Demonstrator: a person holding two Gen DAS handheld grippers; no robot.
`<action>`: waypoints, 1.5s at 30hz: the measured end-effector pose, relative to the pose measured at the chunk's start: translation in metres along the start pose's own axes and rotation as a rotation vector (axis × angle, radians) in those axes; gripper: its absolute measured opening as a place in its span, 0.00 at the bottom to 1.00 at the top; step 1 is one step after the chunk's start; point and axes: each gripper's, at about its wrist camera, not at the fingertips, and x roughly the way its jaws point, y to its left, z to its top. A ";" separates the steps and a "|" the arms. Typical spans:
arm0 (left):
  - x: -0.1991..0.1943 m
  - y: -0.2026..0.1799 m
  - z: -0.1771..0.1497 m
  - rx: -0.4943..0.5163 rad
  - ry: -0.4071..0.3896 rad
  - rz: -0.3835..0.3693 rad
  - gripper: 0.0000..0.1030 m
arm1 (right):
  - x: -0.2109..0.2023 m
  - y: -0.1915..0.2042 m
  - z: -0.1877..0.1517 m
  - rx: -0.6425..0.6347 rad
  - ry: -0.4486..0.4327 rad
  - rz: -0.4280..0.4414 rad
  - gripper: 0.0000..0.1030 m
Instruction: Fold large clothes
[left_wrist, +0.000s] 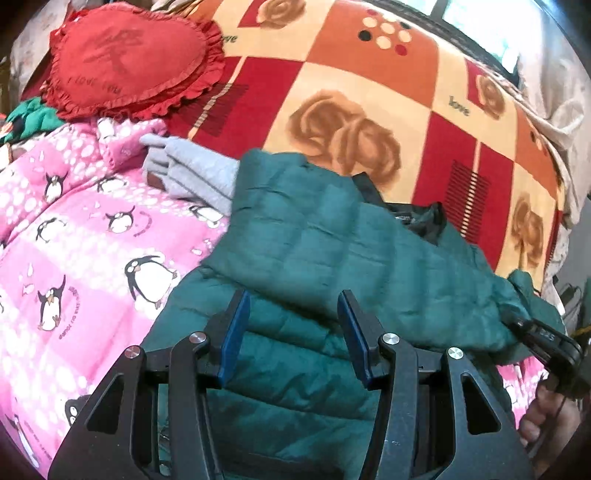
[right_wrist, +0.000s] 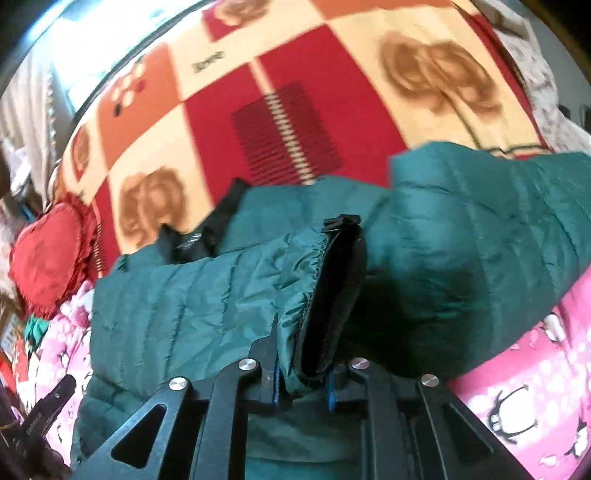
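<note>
A dark green quilted jacket (left_wrist: 332, 251) lies on the bed, half on the pink penguin blanket. One sleeve is laid across its body. My left gripper (left_wrist: 293, 314) is open and empty just above the jacket's lower body. My right gripper (right_wrist: 303, 354) is shut on the sleeve cuff (right_wrist: 325, 295), a green gathered edge with a black lining, and holds it over the jacket (right_wrist: 461, 240). The right gripper also shows at the right edge of the left wrist view (left_wrist: 546, 339).
A pink penguin blanket (left_wrist: 81, 240) covers the near side of the bed. A red and orange rose-patterned blanket (left_wrist: 369, 92) covers the far side. A red heart cushion (left_wrist: 129, 59) and a grey folded garment (left_wrist: 195, 170) lie at the far left.
</note>
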 end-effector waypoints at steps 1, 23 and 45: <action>0.004 0.001 0.002 -0.010 0.006 0.004 0.48 | 0.002 -0.009 -0.003 0.021 0.019 0.018 0.15; 0.082 0.000 0.018 -0.044 0.113 0.084 0.58 | 0.023 0.055 -0.022 -0.185 0.058 -0.039 0.49; 0.052 0.001 0.033 -0.037 -0.079 0.114 0.71 | 0.043 0.079 -0.023 -0.145 0.058 -0.032 0.51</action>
